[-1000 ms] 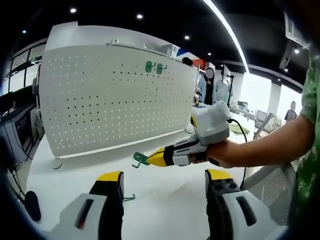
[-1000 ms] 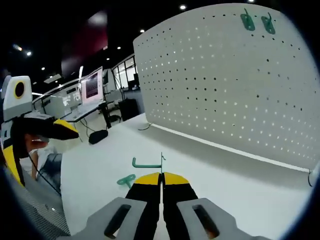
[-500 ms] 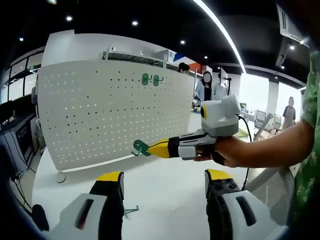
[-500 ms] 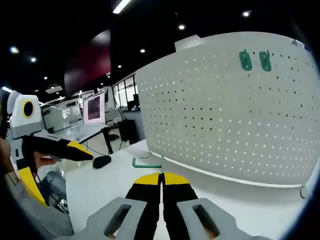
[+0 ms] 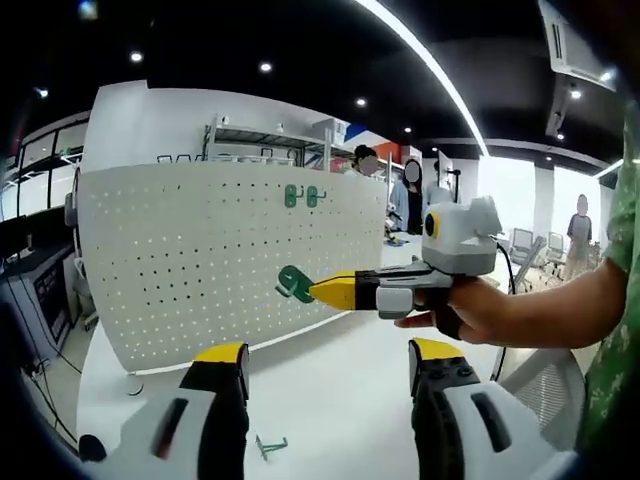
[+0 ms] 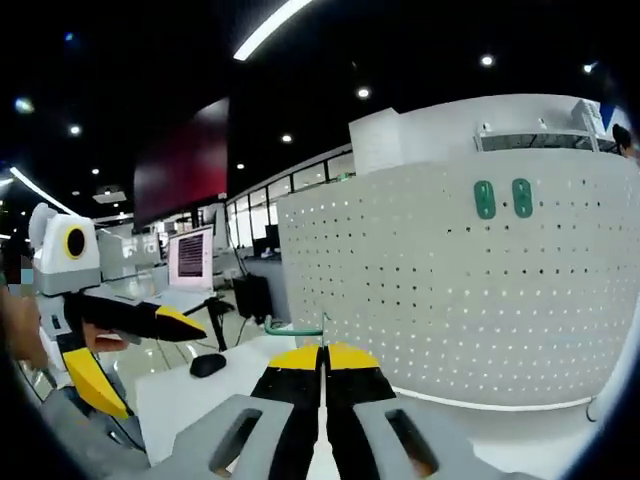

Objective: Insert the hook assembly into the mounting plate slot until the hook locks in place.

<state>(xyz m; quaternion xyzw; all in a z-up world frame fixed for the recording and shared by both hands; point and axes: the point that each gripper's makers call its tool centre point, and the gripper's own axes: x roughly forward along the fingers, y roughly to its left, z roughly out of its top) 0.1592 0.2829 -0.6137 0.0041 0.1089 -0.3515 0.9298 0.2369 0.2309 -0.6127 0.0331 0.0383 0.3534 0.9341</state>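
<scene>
Claw, right (image 6: 322, 352): your jaws are pinched tight on a green hook (image 6: 294, 327), which you have lifted off the bench (image 5: 330, 400) over the last second and now carry level with the lower rows of the white pegboard (image 5: 230, 255), still apart from it. Seen from your left side, the hook (image 5: 295, 284) hangs in front of the pegboard below two green hooks (image 5: 303, 196) already mounted near its top edge. Judgement: transport done, insertion not yet begun.

Claw, left (image 5: 325, 365): jaws spread wide, holding nothing, low before the pegboard.

Spare small hook (image 5: 268, 446): on the bench, below the pegboard.

Hard to make out: the hook's rear prongs and which holes they face; your right jaws hide its grip point.
</scene>
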